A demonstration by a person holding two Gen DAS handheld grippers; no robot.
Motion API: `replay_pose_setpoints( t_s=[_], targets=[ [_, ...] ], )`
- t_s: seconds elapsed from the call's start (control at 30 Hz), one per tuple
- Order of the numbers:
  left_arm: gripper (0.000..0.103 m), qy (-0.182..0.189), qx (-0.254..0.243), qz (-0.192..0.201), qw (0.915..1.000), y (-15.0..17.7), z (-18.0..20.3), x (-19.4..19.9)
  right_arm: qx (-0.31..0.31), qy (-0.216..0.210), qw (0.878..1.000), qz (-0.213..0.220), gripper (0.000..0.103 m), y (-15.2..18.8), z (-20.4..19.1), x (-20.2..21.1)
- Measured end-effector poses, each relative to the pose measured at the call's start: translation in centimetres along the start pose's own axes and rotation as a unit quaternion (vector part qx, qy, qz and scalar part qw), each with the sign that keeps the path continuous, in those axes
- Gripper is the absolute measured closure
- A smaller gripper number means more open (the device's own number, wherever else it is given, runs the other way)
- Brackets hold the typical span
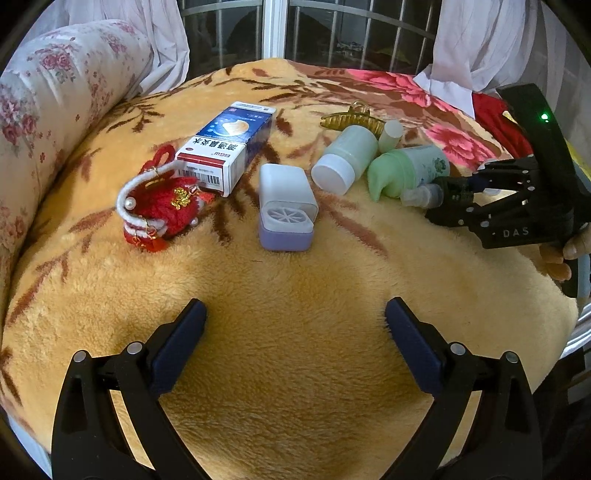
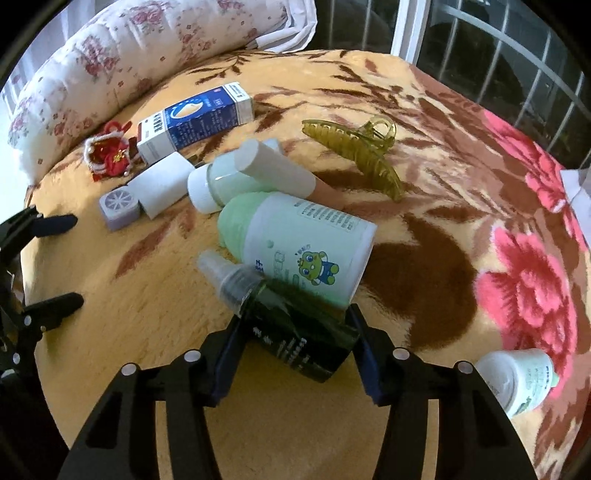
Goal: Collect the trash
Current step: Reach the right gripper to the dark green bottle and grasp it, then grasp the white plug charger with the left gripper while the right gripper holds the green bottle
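Observation:
Several items lie on a yellow blanket. My right gripper (image 2: 295,325) is shut on a dark green spray bottle (image 2: 295,332) with a clear cap; it also shows in the left wrist view (image 1: 439,192). Against it lies a pale green foam bottle (image 2: 299,247) (image 1: 410,170). Behind are a green bottle with a white cap (image 2: 218,184) (image 1: 347,158), a blue-and-white carton (image 2: 195,122) (image 1: 225,147), a white-and-purple case (image 2: 144,195) (image 1: 286,206) and a red knitted charm (image 2: 107,155) (image 1: 159,206). My left gripper (image 1: 295,325) is open and empty above bare blanket.
A yellow hair claw (image 2: 354,155) (image 1: 351,120) lies behind the bottles. A small white-and-green bottle (image 2: 517,380) lies at the right. A floral bolster (image 1: 48,110) lines the left side. Window bars (image 1: 332,29) and curtains stand behind the bed.

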State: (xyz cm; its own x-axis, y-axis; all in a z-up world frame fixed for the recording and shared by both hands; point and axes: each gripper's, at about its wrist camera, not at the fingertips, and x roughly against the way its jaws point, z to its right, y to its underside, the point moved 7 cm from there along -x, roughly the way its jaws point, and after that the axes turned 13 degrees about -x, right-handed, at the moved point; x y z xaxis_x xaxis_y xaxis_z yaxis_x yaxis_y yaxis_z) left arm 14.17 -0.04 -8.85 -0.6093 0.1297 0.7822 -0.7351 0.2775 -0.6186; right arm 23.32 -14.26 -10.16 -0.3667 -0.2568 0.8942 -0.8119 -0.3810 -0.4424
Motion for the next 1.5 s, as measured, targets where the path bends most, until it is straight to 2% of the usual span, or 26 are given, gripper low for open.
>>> replay_pose_setpoints(
  t_s=[0.2, 0.37, 0.4, 0.47, 0.63, 0.77, 1.0, 1.07, 1.17, 1.3, 1.5],
  targets=[
    [0.008, 0.000, 0.002, -0.001, 1.0000, 0.1, 0.1, 0.0, -0.003, -0.004, 1.000, -0.009, 0.048, 0.3, -0.3, 0.5],
    [0.008, 0.000, 0.003, 0.000, 1.0000, 0.1, 0.1, 0.0, 0.003, -0.016, 1.000, -0.010, 0.044, 0.7, -1.1, 1.1],
    [0.008, 0.001, 0.004, 0.000, 1.0000, 0.1, 0.1, 0.0, 0.002, -0.021, 1.000, -0.016, 0.044, 0.7, -1.2, 0.9],
    [0.008, 0.001, 0.003, 0.000, 1.0000, 0.1, 0.1, 0.0, -0.007, -0.034, 0.999, -0.029, 0.053, 0.7, -1.4, 0.7],
    [0.008, 0.003, 0.003, 0.000, 1.0000, 0.0, 0.3, 0.0, -0.005, -0.050, 0.998, -0.037, 0.053, 0.4, -2.5, 0.5],
    [0.008, 0.001, 0.003, 0.001, 1.0000, 0.0, 0.3, 0.1, -0.001, -0.051, 0.998, -0.034, 0.047, -0.1, -3.0, -0.3],
    [0.008, 0.002, 0.003, -0.001, 1.0000, -0.2, 0.7, 0.0, 0.006, -0.067, 0.996, -0.057, 0.043, -0.9, -3.4, -1.1],
    [0.008, 0.002, 0.003, 0.000, 1.0000, -0.1, 0.7, 0.1, -0.006, -0.072, 0.995, -0.066, 0.049, -1.1, -3.3, -1.4],
    [0.008, 0.003, 0.004, 0.000, 1.0000, -0.2, 0.9, 0.0, 0.004, -0.051, 0.997, -0.053, 0.049, -0.9, -3.6, -1.1],
    [0.008, 0.002, 0.004, 0.003, 1.0000, -0.3, 1.0, 0.1, 0.002, -0.013, 1.000, -0.011, 0.049, 0.0, -4.2, 0.0],
    [0.008, 0.009, 0.007, 0.002, 0.9999, -0.6, 1.2, 0.1, -0.037, 0.018, 0.999, 0.036, 0.049, 1.6, -4.5, 2.1]
  ],
)
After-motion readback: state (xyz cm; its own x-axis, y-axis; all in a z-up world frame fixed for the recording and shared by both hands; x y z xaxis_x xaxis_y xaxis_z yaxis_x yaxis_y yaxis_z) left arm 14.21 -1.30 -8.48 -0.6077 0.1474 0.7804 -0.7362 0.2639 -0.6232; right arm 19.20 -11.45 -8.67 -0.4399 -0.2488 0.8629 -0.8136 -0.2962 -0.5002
